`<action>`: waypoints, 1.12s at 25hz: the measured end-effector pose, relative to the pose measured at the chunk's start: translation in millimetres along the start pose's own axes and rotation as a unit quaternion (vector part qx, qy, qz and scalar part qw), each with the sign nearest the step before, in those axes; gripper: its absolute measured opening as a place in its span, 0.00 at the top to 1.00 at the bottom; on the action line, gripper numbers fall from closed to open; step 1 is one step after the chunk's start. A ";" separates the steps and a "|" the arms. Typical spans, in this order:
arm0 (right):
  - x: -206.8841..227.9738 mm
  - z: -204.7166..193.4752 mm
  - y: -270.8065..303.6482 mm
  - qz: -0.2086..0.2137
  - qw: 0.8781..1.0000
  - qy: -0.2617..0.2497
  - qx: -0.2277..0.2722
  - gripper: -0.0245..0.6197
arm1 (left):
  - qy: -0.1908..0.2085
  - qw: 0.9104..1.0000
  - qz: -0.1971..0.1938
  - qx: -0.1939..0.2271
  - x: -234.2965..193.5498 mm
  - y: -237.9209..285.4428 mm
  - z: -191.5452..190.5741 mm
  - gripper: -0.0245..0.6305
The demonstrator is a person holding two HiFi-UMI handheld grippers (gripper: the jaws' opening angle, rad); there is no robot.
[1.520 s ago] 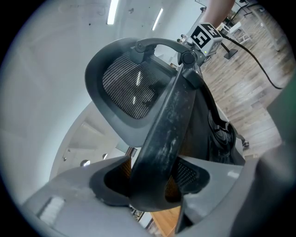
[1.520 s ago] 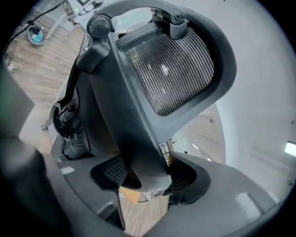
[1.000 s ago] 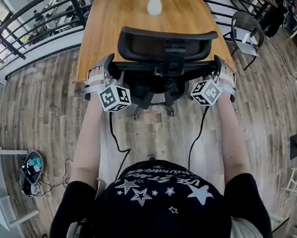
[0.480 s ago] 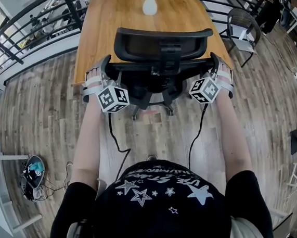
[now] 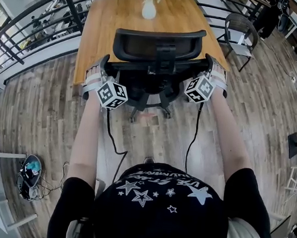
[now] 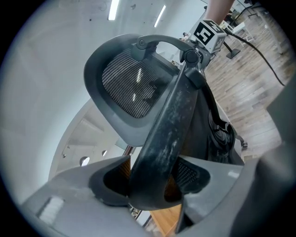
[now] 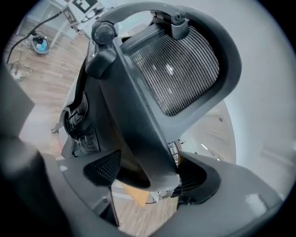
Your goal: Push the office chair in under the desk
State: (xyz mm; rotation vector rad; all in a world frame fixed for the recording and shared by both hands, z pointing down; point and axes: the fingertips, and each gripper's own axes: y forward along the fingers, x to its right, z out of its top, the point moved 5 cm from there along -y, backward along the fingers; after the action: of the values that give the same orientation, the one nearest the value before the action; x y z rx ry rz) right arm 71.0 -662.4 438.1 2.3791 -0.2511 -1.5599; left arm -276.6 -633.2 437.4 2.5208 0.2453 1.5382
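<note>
Two claws at the chair back

Left claw [image 6: 151,180] clamps the office chair's [image 5: 158,46] back frame [image 6: 171,115]. The chair stands at the counter's [image 5: 105,23] 6 o'clock edge. Right claw [image 7: 151,173], just opened wide, loosely straddles the frame. Re-grip there, then push evenly toward 12 o'clock.

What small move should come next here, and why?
Probably open the left gripper too and draw both back: the office chair stands with its backrest at the desk edge, the right gripper's jaws have just been opening with the back frame loose between them, and the left one grips that frame.
</note>
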 end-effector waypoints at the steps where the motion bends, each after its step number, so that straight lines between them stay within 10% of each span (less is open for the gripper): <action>1: 0.5 -0.5 -1.5 0.003 1.000 -0.003 0.000 0.36 | 0.000 1.000 0.001 -0.002 0.0 0.0 0.1 0.55; 13: 18.9 11.3 -67.2 -0.006 0.994 0.079 0.081 0.47 | -0.081 0.996 -0.010 -0.035 8.7 -48.8 5.7 0.53; 28: 27.1 4.9 -178.3 -0.008 0.971 0.183 0.152 0.78 | -0.217 0.973 -0.016 0.072 18.3 -176.9 77.6 0.53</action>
State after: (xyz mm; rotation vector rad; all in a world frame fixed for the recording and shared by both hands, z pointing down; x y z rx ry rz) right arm 75.5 -502.7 354.2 2.8529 -0.4157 -1.1200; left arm -207.7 -462.3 376.5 2.8660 0.3398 0.9506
